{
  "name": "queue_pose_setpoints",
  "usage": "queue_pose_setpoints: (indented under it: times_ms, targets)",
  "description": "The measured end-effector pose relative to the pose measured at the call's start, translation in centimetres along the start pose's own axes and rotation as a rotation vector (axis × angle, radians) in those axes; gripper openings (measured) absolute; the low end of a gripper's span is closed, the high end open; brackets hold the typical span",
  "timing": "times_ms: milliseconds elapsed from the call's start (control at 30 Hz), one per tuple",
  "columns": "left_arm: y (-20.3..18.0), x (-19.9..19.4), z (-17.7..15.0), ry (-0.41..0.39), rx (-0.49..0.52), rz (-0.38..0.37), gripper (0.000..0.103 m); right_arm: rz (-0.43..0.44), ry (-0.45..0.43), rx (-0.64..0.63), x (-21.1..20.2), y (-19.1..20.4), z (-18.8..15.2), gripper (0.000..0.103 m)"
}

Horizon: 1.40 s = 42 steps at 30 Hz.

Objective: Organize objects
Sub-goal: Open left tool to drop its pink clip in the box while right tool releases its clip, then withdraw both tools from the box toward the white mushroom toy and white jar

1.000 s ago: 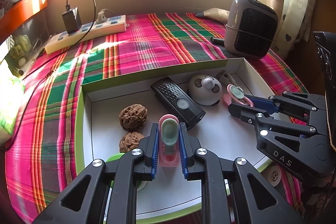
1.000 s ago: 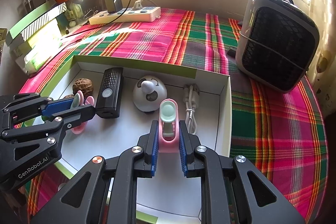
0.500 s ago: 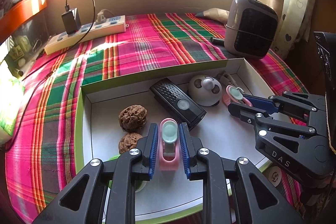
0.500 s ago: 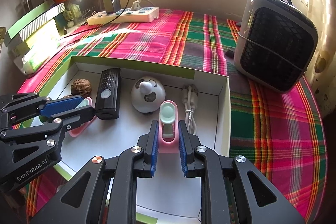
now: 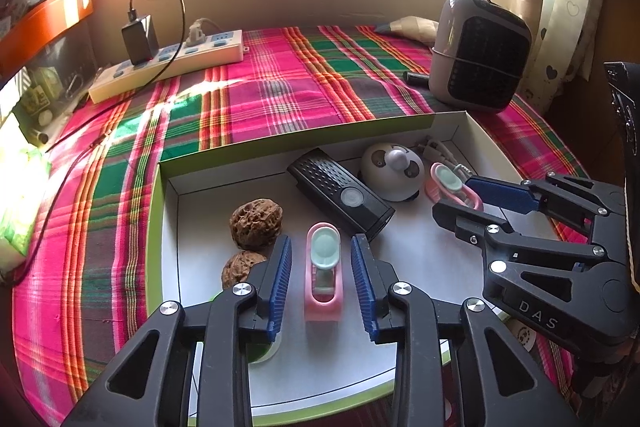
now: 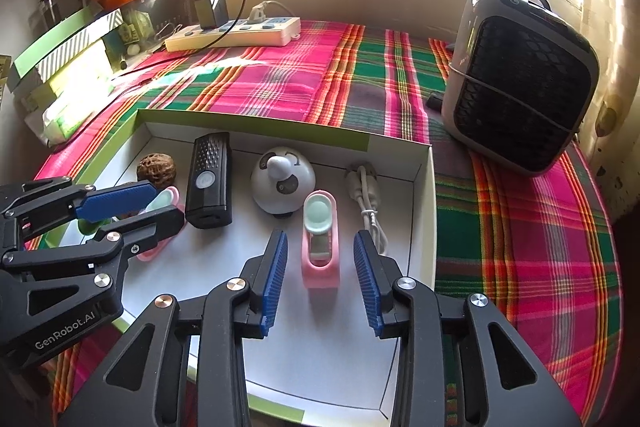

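A white box with a green rim (image 5: 154, 211) (image 6: 424, 203) lies on the plaid cloth. Inside are two walnuts (image 5: 256, 223), a black remote (image 5: 340, 191) (image 6: 209, 183), a round panda gadget (image 5: 392, 171) (image 6: 282, 181), a white cable (image 6: 368, 203) and two pink clips with mint tops. My left gripper (image 5: 322, 277) is open, its fingers either side of one pink clip (image 5: 323, 269) lying on the box floor. My right gripper (image 6: 320, 279) is open around the other pink clip (image 6: 320, 243), also on the floor.
A grey heater (image 5: 480, 51) (image 6: 520, 79) stands on the cloth at the back right. A power strip with a black charger (image 5: 168, 63) (image 6: 236, 33) lies at the back left. Green boxes (image 6: 64, 67) are stacked at the far left.
Both grippers have opened and let go of their pink clips, which now lie on the box floor between the fingers.
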<state>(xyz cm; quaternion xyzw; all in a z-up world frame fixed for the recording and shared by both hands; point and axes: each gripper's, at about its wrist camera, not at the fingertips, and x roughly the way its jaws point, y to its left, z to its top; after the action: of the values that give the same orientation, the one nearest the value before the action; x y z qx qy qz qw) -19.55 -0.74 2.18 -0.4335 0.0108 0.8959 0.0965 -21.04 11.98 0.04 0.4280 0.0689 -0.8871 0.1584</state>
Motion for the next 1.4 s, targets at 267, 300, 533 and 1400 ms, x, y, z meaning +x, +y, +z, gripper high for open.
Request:
queue_pose_setpoints:
  times_ms: [267,300,533,1400]
  targets:
    - [0.1,-0.4,-0.3,-0.008,-0.004,-0.004,0.032,-0.004,-0.005,0.006,-0.4,0.0,-0.2,0.036]
    - [0.1,-0.5,-0.3,-0.009,-0.005,-0.003,0.032,-0.003,-0.006,0.006,-0.4,0.0,-0.2,0.036]
    - [0.1,-1.2,-0.5,-0.021,-0.013,0.009,0.034,-0.001,-0.019,0.006,-1.0,0.4,-0.4,0.036]
    - [-0.3,-5.5,-3.0,-0.085,-0.014,0.034,0.034,0.005,-0.081,0.016,-5.2,2.0,-2.1,0.036]
